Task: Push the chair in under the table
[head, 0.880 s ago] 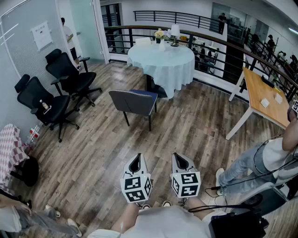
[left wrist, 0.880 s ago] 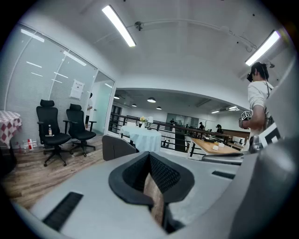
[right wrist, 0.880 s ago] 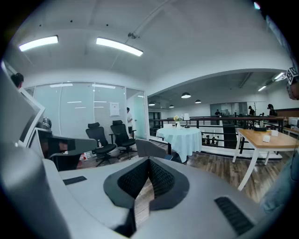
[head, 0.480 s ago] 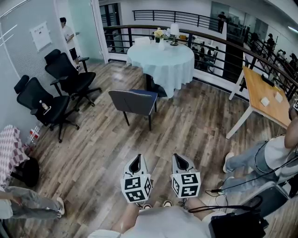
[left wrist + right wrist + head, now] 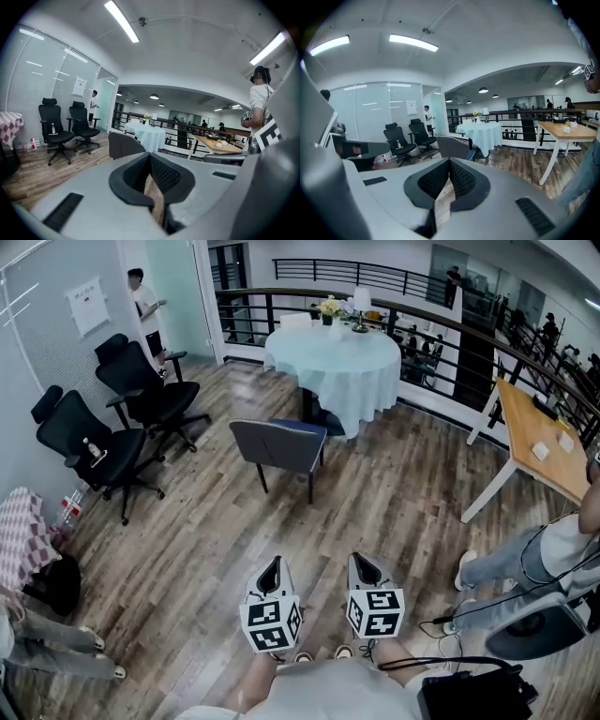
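**A:** Reaching the chair (image 5: 279, 444) is the step in hand, I'd judge. It stands well apart from both grippers across the wooden floor (image 5: 206, 549). It is pulled out from the round table (image 5: 330, 354), with its grey back toward the person and its blue seat toward the white tablecloth (image 5: 354, 397).

**B:** And the grippers?

**A:** The left gripper (image 5: 272, 568) and the right gripper (image 5: 364, 566) sit side by side, low in the head view. Both have their fingers pressed together with nothing between them. Each gripper view looks past its closed jaws at the chair's back, with the table just behind it.

**B:** So no pushing yet?

**A:** None, because nothing touches the chair. The next move calls for walking forward until the closed tips meet the backrest. I'd put one on each side of its middle, so the chair runs straight and doesn't swing round.

**B:** What could go wrong?

**A:** The tablecloth hangs low, so the seat may snag it and disturb the flowers (image 5: 328, 307) and lamp (image 5: 361, 301) on top. A slow, even push looks right. The black office chairs (image 5: 141, 395) stand off to the left, away from that line.
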{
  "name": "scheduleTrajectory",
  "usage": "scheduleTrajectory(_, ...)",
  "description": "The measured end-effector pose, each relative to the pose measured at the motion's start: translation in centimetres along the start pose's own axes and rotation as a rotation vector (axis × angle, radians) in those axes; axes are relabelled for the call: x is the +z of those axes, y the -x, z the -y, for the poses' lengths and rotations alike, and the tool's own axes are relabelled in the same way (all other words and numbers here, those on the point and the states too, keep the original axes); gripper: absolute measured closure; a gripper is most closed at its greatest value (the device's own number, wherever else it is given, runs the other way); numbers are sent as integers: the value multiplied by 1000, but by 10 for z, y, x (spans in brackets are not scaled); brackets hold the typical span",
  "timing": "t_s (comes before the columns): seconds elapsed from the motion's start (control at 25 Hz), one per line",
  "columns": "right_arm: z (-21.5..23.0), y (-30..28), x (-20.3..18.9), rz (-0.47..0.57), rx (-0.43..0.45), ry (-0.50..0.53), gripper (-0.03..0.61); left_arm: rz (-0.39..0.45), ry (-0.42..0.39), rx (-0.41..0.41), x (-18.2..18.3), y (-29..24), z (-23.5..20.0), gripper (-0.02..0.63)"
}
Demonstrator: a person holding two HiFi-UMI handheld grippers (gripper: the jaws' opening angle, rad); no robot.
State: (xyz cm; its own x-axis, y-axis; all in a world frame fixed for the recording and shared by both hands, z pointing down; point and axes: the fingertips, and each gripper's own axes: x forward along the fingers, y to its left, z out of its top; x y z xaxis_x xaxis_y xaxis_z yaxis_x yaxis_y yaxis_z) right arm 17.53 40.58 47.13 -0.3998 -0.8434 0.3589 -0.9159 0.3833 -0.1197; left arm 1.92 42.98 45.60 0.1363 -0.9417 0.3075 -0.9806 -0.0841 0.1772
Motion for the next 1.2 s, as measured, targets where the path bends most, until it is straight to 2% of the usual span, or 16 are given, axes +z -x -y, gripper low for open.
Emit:
scheduleTrajectory(0.2,-23,-13,-4,-4,4,-6,561,-8,3,6,-4,0,-30,612)
scheduleTrajectory(0.56,-36,-34,-8,-32,-8,-13,561,-19,16,10,-1,-10,-59,612)
scheduleTrajectory(0.84,-25,-62,-9,-56,-12,-15,561,-42,19,14,-4,-37,-67,611)
scheduleTrajectory(1.2,-8,-124,21,-60,28,-1,561,-47,14,49,20,-97,-82,611)
